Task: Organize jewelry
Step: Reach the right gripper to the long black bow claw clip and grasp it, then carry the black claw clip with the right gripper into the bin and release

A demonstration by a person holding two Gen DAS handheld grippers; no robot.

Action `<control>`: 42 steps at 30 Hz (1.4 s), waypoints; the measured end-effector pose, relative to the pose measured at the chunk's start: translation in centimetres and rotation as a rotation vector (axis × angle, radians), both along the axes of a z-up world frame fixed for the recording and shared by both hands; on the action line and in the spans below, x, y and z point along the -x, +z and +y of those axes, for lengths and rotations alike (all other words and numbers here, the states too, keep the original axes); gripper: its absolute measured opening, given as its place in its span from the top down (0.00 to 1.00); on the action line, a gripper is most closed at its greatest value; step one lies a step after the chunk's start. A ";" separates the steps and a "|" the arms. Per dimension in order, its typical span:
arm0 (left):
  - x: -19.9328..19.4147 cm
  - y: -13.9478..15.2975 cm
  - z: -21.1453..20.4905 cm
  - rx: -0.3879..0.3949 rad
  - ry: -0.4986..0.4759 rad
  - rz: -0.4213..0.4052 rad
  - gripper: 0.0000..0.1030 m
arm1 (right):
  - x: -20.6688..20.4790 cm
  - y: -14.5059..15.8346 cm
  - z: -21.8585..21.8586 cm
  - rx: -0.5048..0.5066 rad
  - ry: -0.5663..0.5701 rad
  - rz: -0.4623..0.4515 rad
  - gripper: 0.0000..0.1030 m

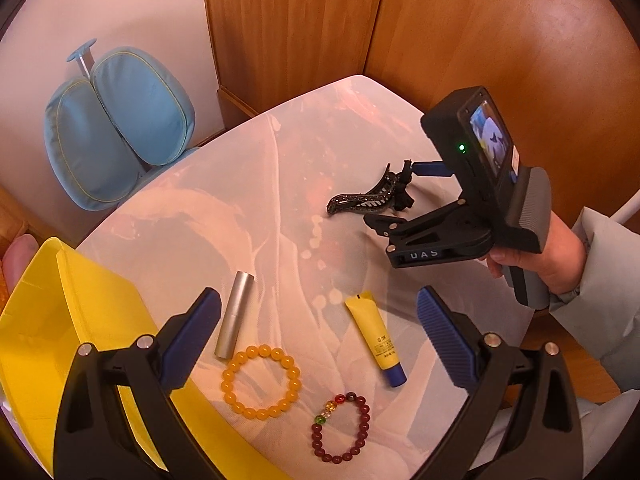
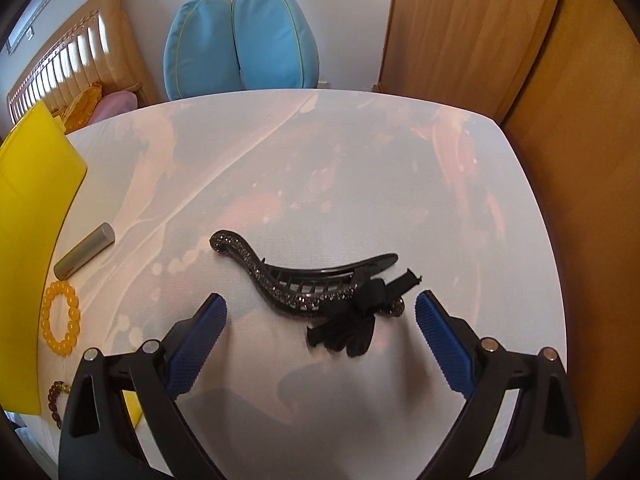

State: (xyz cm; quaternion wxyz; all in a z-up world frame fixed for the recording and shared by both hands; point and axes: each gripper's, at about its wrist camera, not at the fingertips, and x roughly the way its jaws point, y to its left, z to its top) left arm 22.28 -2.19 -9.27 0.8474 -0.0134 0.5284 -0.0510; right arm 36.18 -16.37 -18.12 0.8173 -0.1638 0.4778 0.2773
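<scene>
A black rhinestone hair clip (image 2: 280, 276) with a bow lies on the white table (image 2: 360, 160). My right gripper (image 2: 320, 308) is open, its blue pads either side of the clip's bow end and not touching it. The left wrist view shows the same clip (image 1: 360, 202) with the right gripper (image 1: 394, 196) around its end, held by a hand (image 1: 552, 256). My left gripper (image 1: 320, 328) is open and empty above a yellow bead bracelet (image 1: 261, 380) and a dark red bead bracelet (image 1: 341, 428). A yellow bin (image 1: 60, 340) stands at the table's left.
A silver tube (image 1: 235, 320) and a yellow cream tube (image 1: 378, 340) lie near the bracelets. A blue chair (image 2: 240, 36) stands behind the table. Wooden cabinet panels (image 1: 480, 40) close in the far and right sides. A bed headboard (image 2: 72, 56) is at far left.
</scene>
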 end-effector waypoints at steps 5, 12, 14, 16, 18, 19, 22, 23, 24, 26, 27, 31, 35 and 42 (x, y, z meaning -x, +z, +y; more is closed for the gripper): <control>-0.5 -0.2 0.2 0.009 0.013 0.001 0.07 | -0.4 -0.6 1.2 0.016 0.031 -0.038 0.07; -0.3 -0.4 0.4 0.019 0.026 0.005 0.07 | 1.2 -0.4 1.9 0.053 0.082 -0.128 0.31; -0.3 -0.4 0.5 0.021 0.029 0.004 0.07 | 1.6 0.0 1.5 0.035 0.082 -0.140 0.36; -0.1 -0.2 0.6 0.025 0.029 -0.002 0.07 | 1.9 0.7 1.0 0.004 0.072 -0.134 0.36; 0.1 0.1 0.5 0.026 0.029 -0.011 0.07 | 2.5 1.5 0.5 -0.017 0.066 -0.142 0.36; 0.3 0.3 0.5 0.027 0.028 -0.017 0.07 | 2.9 1.9 0.1 -0.028 0.061 -0.146 0.36; 0.9 0.9 0.4 0.032 0.027 -0.034 0.07 | 3.7 3.6 -0.7 -0.069 0.046 -0.153 0.36; 1.1 1.1 0.4 0.034 0.026 -0.042 0.07 | 4.2 4.2 -0.9 -0.082 0.044 -0.160 0.36; 1.5 1.4 0.4 0.034 0.028 -0.050 0.07 | 4.6 5.0 -1.1 -0.095 0.045 -0.169 0.36; 2.2 2.1 0.5 0.034 0.036 -0.071 0.07 | 5.5 6.5 -1.2 -0.121 0.051 -0.189 0.36; 2.7 2.6 0.7 0.034 0.043 -0.084 0.07 | 5.9 7.3 -1.0 -0.135 0.059 -0.197 0.36; 5.2 4.4 2.3 0.015 0.098 -0.131 0.07 | 8.0 10.4 0.7 -0.180 0.120 -0.237 0.36; 8.4 5.9 5.0 -0.040 0.196 -0.168 0.07 | 10.1 13.1 3.6 -0.228 0.213 -0.267 0.36; 15.5 7.0 11.0 -0.122 0.427 -0.191 0.07 | 14.6 15.6 10.8 -0.282 0.420 -0.280 0.36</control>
